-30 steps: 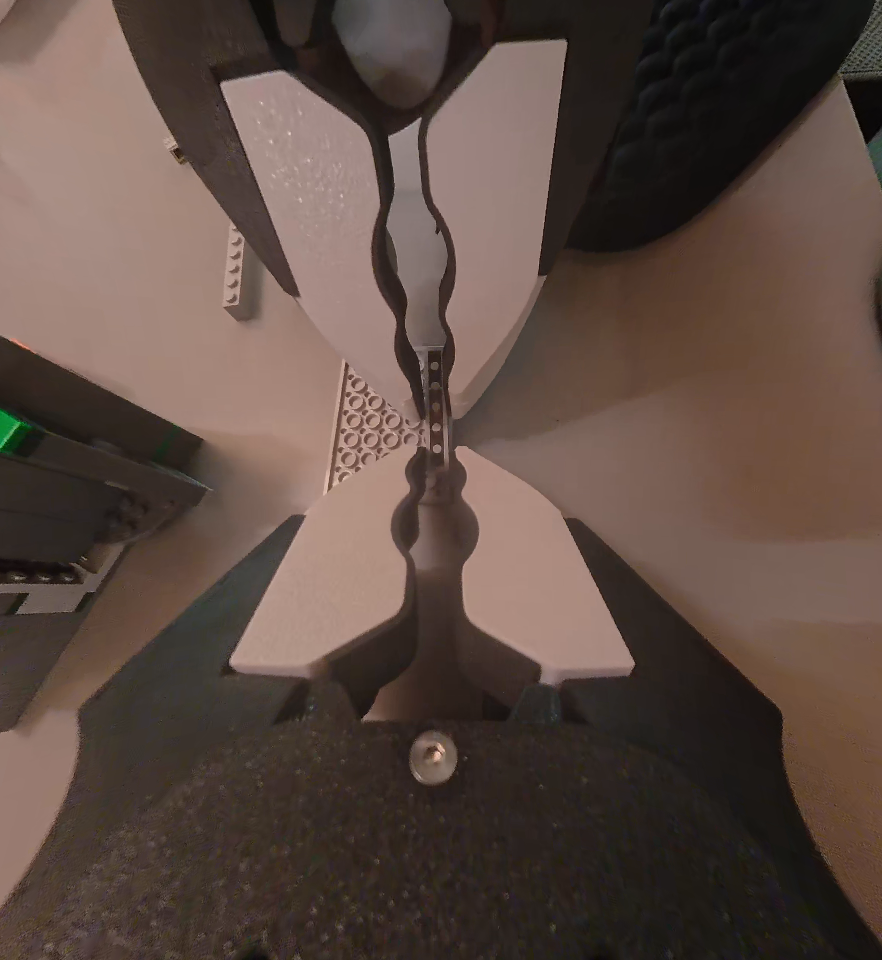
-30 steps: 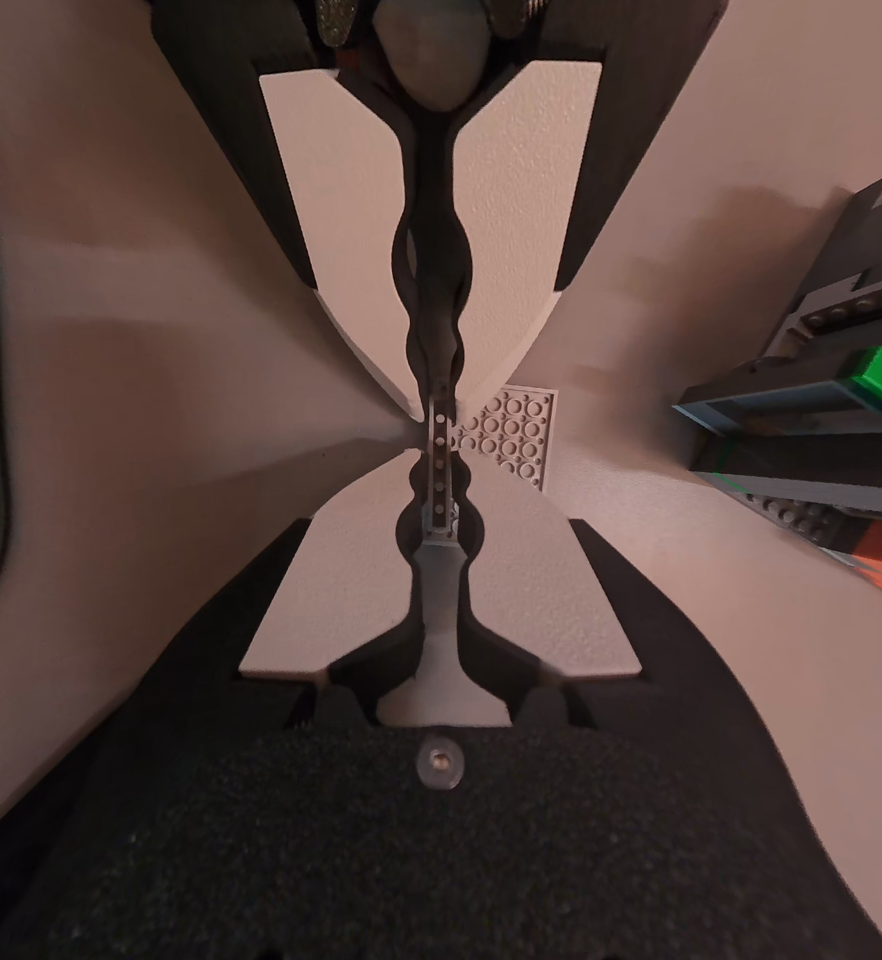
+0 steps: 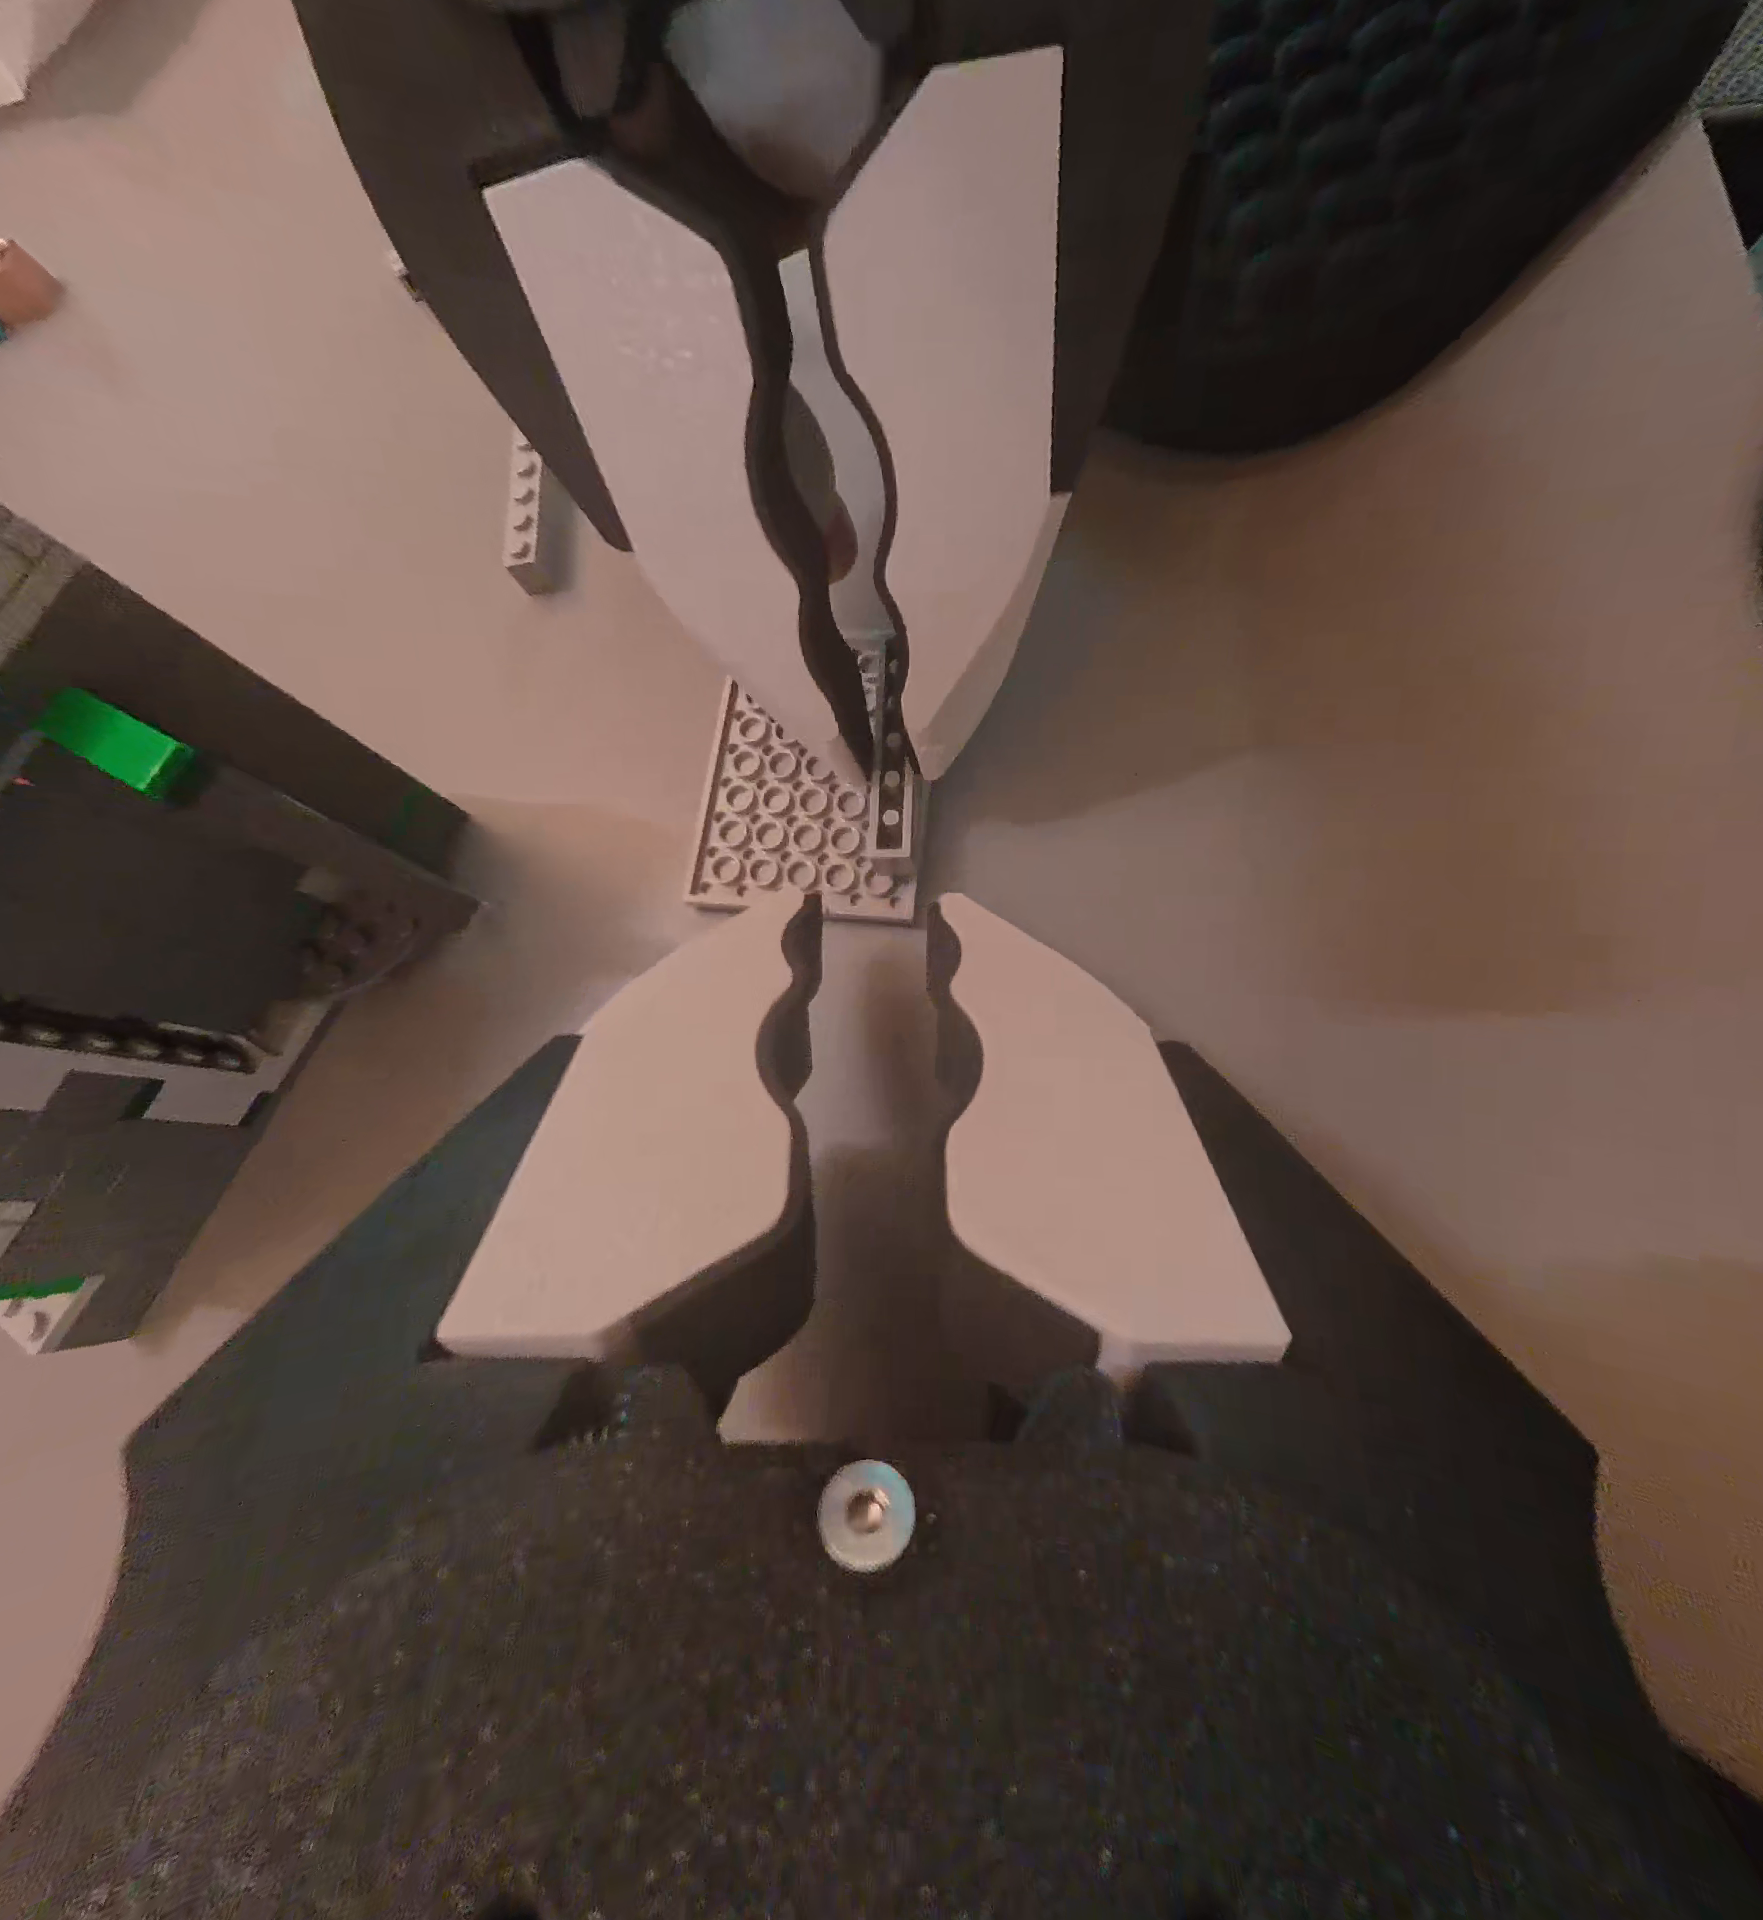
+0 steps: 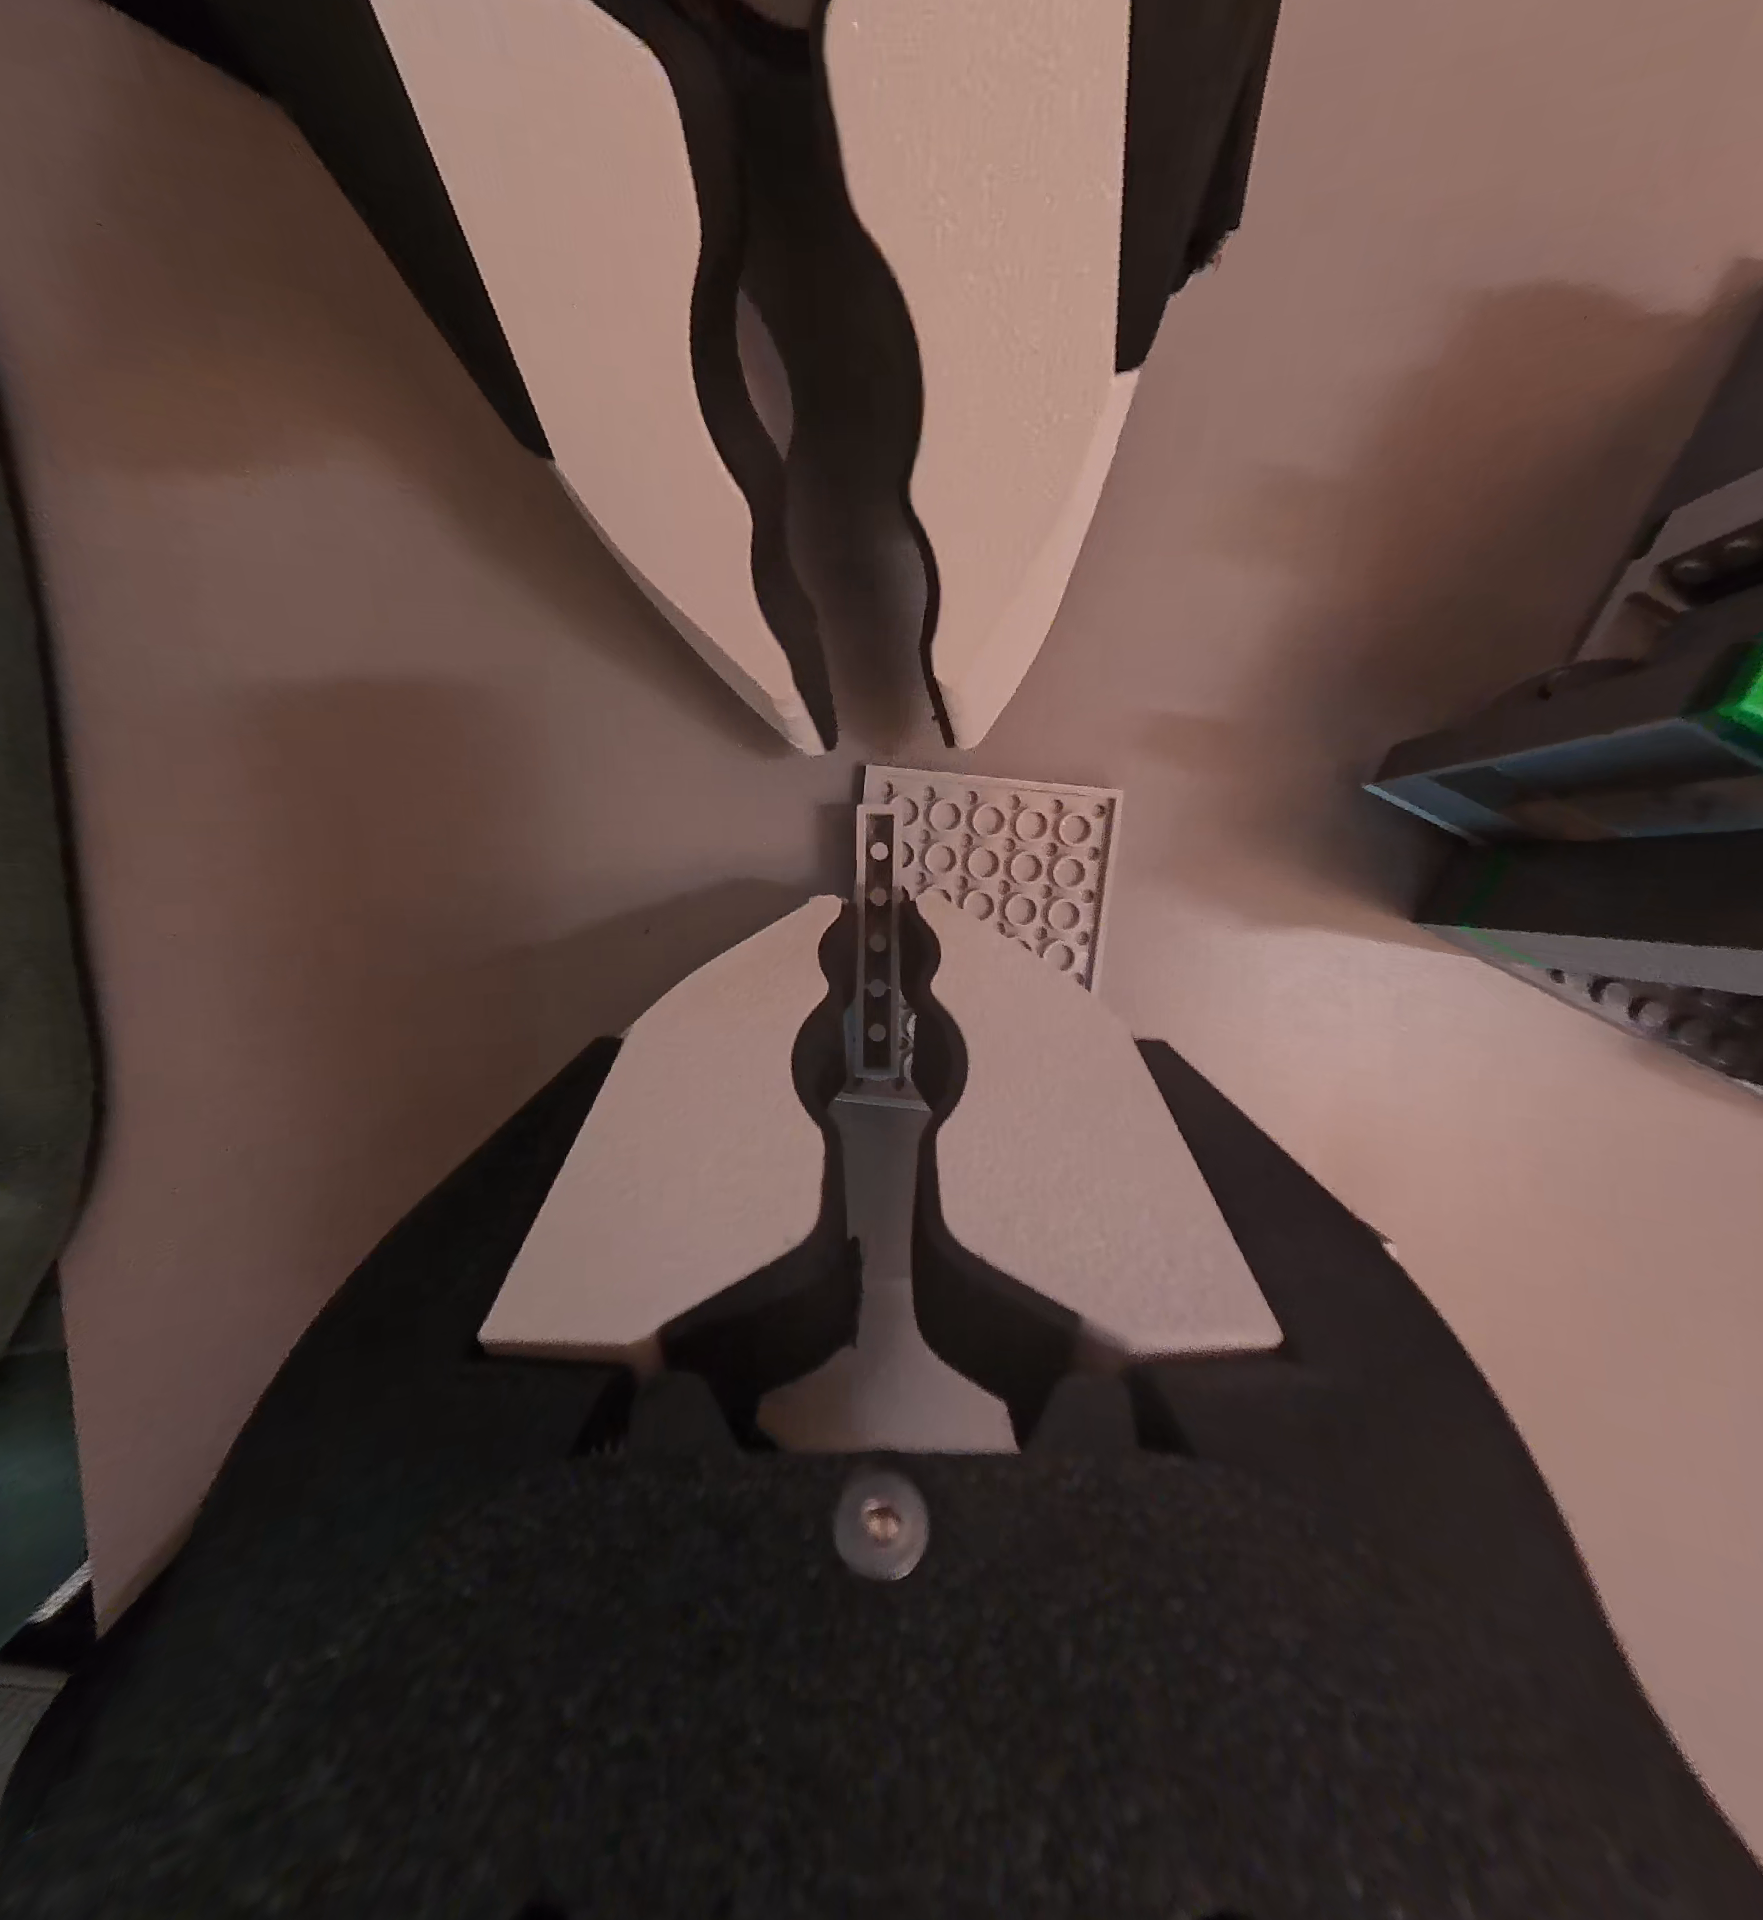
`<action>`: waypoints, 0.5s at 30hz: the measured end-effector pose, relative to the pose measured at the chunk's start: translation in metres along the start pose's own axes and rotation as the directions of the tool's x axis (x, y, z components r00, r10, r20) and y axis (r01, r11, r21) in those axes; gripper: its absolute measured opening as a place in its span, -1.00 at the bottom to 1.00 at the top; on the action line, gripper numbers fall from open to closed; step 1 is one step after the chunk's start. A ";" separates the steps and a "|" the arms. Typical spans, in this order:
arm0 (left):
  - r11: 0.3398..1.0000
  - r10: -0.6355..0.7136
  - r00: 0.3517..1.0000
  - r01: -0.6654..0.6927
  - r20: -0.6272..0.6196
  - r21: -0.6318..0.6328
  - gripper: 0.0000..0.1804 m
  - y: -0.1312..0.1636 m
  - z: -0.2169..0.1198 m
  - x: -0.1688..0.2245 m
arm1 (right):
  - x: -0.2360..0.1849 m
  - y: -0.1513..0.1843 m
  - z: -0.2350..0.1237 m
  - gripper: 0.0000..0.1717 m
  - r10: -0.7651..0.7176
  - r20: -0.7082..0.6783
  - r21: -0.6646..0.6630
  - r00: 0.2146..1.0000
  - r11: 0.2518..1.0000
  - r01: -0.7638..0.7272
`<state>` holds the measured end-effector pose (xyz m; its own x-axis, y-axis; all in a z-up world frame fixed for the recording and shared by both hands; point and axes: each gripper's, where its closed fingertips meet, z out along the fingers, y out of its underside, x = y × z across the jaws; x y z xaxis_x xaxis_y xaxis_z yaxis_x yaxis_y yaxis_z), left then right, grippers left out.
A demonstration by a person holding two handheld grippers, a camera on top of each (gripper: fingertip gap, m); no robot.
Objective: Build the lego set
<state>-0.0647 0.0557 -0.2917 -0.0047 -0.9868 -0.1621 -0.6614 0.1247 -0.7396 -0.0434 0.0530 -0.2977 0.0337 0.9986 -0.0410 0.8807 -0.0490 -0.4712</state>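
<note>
1. Pale tabletop (image 3: 1376,935), dark brick model (image 3: 129,883) at the side.
2. Right gripper (image 4: 877,914) pinching narrow grey brick (image 4: 878,935), underside up, over grey plate (image 4: 1022,862).
3. Left gripper (image 3: 872,914) spread, bare, just beside plate's edge.

Pale grey plate (image 4: 1022,873) — ringed underside; grey dotted strip (image 4: 879,940); dark model (image 3: 160,935) — green accents.

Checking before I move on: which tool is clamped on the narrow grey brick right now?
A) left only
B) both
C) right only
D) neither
C: the right tool pinches the narrow grey brick, while the left tool stands open, short of it.
</note>
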 end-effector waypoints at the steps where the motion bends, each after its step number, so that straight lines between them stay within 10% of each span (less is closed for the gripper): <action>1: 1.000 0.001 1.000 -0.001 -0.003 -0.004 -0.80 0.001 0.001 0.001 | 0.000 0.000 0.000 -0.91 0.007 0.002 -0.003 1.000 1.000 -0.007; 15: 1.000 0.022 1.000 -0.022 0.003 -0.001 -0.90 -0.006 0.018 0.003 | -0.002 0.000 0.001 -0.91 0.146 -0.014 -0.040 0.989 0.988 -0.146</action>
<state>-0.0473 0.0535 -0.2993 -0.0171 -0.9834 -0.1805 -0.6616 0.1465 -0.7354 -0.0436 0.0513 -0.2988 0.1686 0.9809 -0.0967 0.8843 -0.1939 -0.4248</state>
